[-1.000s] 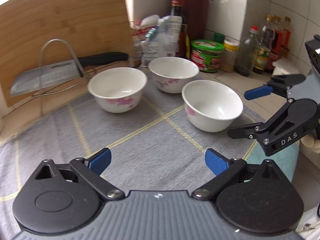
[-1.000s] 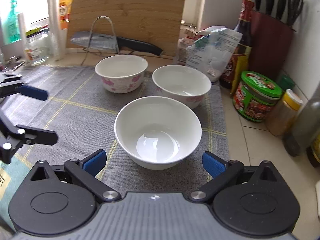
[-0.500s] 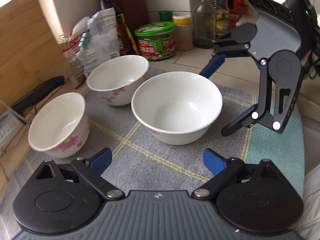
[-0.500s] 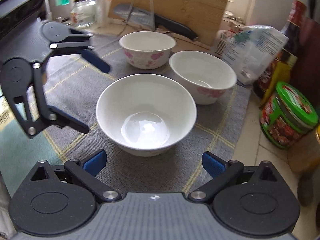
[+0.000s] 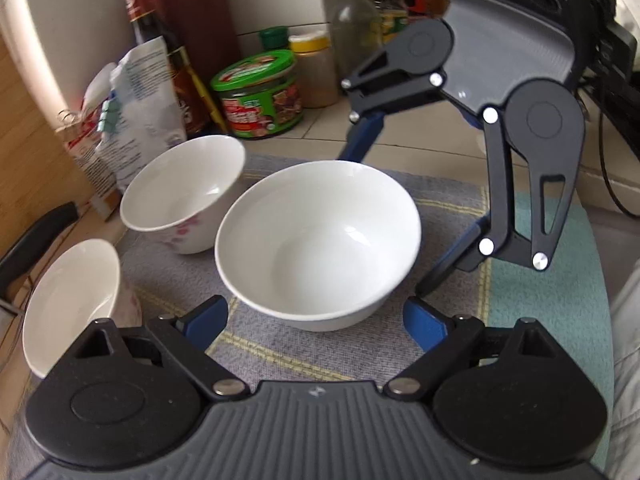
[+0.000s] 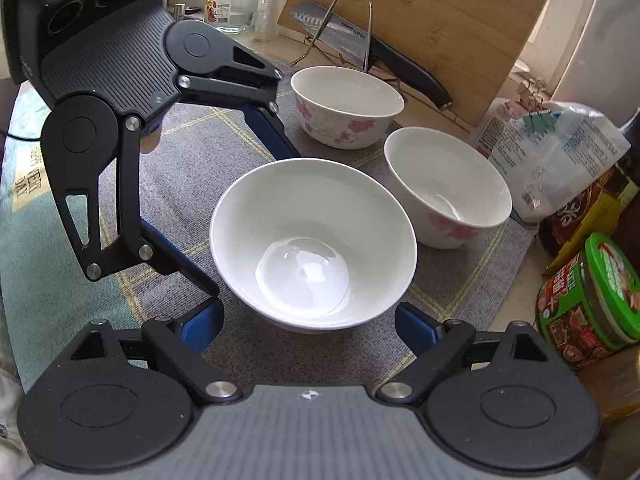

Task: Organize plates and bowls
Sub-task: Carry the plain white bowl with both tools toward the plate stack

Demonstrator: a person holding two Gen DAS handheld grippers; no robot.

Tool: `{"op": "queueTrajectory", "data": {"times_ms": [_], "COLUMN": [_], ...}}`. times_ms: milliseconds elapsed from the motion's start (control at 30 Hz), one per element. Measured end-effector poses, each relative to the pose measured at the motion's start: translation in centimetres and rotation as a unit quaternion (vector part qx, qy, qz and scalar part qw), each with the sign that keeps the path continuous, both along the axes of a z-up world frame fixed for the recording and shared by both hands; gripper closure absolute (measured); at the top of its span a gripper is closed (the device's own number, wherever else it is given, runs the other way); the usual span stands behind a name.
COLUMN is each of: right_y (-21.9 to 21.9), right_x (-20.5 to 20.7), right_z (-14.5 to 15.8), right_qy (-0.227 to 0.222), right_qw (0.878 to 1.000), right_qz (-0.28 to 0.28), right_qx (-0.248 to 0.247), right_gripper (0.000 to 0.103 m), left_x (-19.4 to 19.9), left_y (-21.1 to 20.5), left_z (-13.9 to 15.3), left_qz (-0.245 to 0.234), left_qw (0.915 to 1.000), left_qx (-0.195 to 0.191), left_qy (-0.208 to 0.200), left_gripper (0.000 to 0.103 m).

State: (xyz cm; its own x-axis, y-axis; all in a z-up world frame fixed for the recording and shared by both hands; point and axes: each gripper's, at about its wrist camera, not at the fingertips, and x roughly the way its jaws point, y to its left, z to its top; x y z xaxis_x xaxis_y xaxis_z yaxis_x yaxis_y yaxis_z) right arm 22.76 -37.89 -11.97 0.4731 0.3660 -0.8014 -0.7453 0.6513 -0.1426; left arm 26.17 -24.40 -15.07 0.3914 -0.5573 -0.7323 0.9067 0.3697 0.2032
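1. Your left claw [image 5: 316,320] and right claw [image 6: 310,324] both straddle the plain white ceramic bowl [image 6: 312,240] on the grey checked mat [image 6: 200,160] over the counter; both sets of jaws are closing, not yet pressing.
2. This looks like the grasping step; next, clamp the rim evenly, then lift towards the two pink-flowered white bowls [image 6: 346,106].
3. A second ago, both claws stood wider and farther from the bowl.
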Motion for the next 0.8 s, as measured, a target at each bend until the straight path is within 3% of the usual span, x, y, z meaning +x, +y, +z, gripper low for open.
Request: {"op": "queueTrajectory", "data": {"times_ms": [300,467,800], "right_y": [0.6,0.4,2.6], "right_x": [0.0,0.2,-1.1], "right_z": [0.5,0.7,2.0], "right_qy": [-0.007,-0.004,-0.002], "right_qw": [1.0,1.0,1.0], "right_qz": [-0.009,-0.008,0.014], "right_qx": [-0.014,-0.01,-0.016], "right_gripper": [0.015,0.017,0.017], "left_x": [0.8,0.9,-1.8], "left_y": [0.1,0.2,2.2], "left_z": [0.4,0.7,1.9], "left_qz": [-0.047,-0.032,-0.006], "left_qw": [0.9989,0.9993,0.9999], "left_qx": [-0.002,-0.009,-0.012], "left_qy": [0.004,0.015,0.01], "left_gripper": [0.015,0.021,0.021]}}
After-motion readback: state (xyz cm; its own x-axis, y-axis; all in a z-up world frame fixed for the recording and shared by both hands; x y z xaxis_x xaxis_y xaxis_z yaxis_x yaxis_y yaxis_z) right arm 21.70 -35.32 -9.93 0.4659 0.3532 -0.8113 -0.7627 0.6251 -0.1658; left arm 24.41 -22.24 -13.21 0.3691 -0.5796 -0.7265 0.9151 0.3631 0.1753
